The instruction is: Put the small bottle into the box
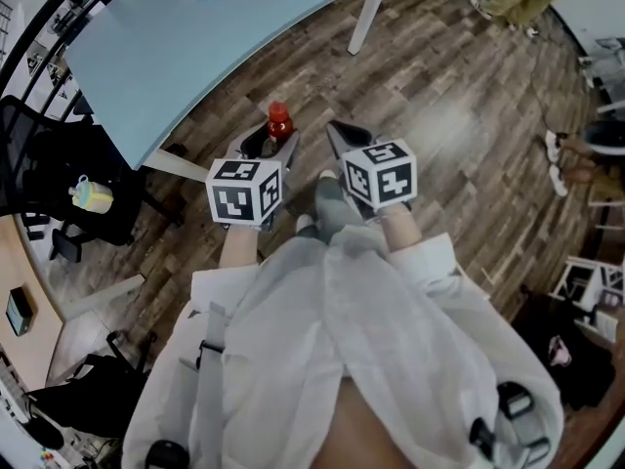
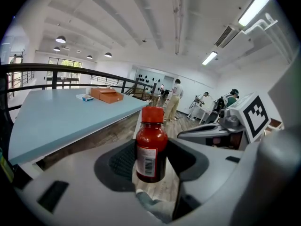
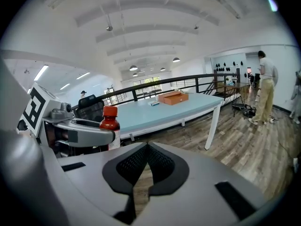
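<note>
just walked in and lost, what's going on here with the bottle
A person holds a gripper in each hand. The left gripper grips a small red bottle upright between its jaws, over the wood floor, short of the blue table. The right gripper is shut and empty beside it. The orange box sits far back on the table, so the bottle is not in it yet.

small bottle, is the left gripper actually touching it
Touching. The left gripper view shows the small bottle upright between the left gripper's fingers, both dark pads pressed against its sides.
</note>
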A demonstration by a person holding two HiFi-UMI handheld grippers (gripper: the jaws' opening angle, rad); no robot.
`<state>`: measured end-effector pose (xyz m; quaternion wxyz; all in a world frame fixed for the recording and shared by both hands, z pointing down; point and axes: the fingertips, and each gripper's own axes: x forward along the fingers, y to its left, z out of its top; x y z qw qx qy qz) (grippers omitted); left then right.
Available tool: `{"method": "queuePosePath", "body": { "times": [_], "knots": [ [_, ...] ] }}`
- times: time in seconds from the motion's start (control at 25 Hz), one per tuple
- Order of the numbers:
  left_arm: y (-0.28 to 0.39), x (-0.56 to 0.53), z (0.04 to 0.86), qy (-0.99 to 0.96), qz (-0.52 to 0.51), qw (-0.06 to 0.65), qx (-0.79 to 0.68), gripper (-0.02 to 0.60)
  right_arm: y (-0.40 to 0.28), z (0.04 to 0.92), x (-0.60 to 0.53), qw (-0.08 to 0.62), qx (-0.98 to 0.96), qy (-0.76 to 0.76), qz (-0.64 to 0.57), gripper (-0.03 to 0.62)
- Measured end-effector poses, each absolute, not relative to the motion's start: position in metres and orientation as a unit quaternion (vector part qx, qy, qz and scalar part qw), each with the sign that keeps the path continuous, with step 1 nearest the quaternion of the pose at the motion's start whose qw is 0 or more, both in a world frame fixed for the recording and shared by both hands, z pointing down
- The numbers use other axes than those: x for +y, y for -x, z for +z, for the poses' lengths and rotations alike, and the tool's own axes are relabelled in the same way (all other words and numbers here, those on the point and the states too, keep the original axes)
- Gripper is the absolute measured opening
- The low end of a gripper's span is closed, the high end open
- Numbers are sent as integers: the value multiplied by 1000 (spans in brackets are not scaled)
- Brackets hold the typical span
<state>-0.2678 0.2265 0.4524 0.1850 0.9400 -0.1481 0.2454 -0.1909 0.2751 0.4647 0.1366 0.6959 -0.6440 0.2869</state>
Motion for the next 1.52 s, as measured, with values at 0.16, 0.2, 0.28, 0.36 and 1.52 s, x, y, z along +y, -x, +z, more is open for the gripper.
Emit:
{"method": "queuePosePath", "body": {
  "times": [0.16,0.2,0.28,0.36,1.52],
  "knots": [
    [262,209,457,-937,250,191,-153,207,184,467,256,138,-647,-692,291,3],
    [260,204,458,-936,250,193,-155,207,182,467,250,138,-648,-690,291,3],
    [255,193,459,-935,250,194,-161,207,175,468,238,138,-653,-686,290,3],
    [246,180,461,-934,250,195,-166,206,165,470,223,138,-658,-682,290,3],
    [42,-14,430,-926,222,178,-249,206,-39,446,23,109,-722,-622,283,3]
  ]
}}
